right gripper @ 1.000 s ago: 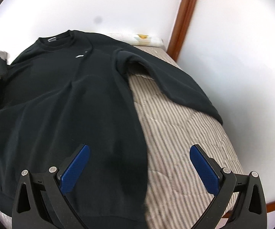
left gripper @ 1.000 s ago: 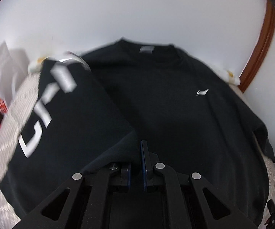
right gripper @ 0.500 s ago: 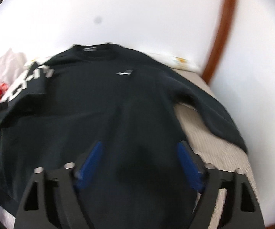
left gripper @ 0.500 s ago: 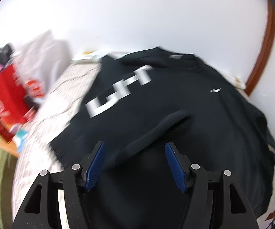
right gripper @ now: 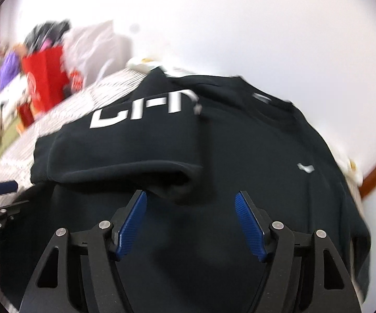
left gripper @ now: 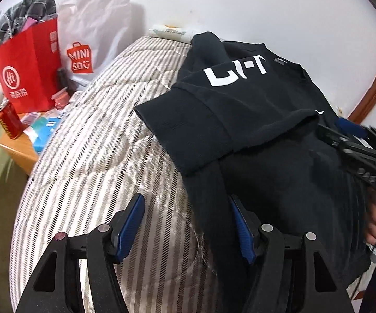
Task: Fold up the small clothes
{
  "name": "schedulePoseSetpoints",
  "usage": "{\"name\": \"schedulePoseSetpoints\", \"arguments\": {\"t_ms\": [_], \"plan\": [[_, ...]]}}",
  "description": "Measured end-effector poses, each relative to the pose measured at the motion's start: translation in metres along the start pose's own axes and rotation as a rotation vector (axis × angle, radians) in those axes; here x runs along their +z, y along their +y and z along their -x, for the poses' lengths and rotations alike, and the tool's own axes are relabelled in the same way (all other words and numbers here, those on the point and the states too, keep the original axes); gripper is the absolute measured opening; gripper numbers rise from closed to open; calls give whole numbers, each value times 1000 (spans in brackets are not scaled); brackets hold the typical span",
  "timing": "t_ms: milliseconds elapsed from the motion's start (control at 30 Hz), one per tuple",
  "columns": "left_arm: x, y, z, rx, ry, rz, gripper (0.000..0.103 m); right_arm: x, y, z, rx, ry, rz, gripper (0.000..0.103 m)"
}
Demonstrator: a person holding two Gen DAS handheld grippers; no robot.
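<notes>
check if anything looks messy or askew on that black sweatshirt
The black sweatshirt has one side folded in at a slant, its sleeve bunched up near the collar. Nothing looks torn or spilled.

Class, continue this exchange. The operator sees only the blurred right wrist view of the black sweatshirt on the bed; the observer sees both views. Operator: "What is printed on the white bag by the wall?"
Observer: The white bag reads MINISO on a red logo.
Operator: Is the left gripper open?
Observer: Yes. The left gripper is open, one finger over the striped mattress, the other against the black sweatshirt.
Operator: Anything below the red bag?
Observer: A red can sits on the wooden side table, in front of the red bag.
</notes>
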State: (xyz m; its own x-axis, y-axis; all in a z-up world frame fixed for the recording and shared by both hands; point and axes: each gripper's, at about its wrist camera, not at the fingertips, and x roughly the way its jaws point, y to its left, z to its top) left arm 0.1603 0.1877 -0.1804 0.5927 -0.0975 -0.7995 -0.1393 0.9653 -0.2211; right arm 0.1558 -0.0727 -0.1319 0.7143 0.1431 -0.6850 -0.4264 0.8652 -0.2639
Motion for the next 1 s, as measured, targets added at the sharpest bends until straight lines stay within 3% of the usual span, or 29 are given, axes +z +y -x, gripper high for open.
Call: {"name": "schedulePoseSetpoints", "arguments": {"t_ms": [267, 300, 333, 400, 433, 633, 767, 900, 967, 1000], "plan": [[2, -3, -6, 15, -64, -13, 57, 8, 48, -32, 3, -67, 244, 71], [0, -4, -6, 26, -74, -14, 56, 8, 50, -36, 3, -72, 252, 58], [0, -3, -6, 31, -81, -15, 54, 9, 49, -40, 9, -74, 245, 36], [-2, -5, -6, 54, -96, -29, 50, 16, 43, -45, 83, -59, 207, 15], [-2, -5, -6, 60, -96, -31, 49, 18, 36, -43, 110, -73, 167, 12], [-2, -6, -6, 83, -93, -37, 47, 26, -48, -18, 98, -154, -189, 9], [-2, -7, -7, 95, -91, -46, 47, 9, -118, -22, 31, -108, -421, 9], [-2, -7, -7, 100, -91, -49, 47, -20, -159, -29, -21, -5, -515, 11], [-3, -9, -7, 104, -90, -53, 47, -35, -163, -23, -31, 29, -486, 21], [-5, -10, -6, 108, -83, -64, 47, -45, -162, -17, -54, 46, -451, 34]]}}
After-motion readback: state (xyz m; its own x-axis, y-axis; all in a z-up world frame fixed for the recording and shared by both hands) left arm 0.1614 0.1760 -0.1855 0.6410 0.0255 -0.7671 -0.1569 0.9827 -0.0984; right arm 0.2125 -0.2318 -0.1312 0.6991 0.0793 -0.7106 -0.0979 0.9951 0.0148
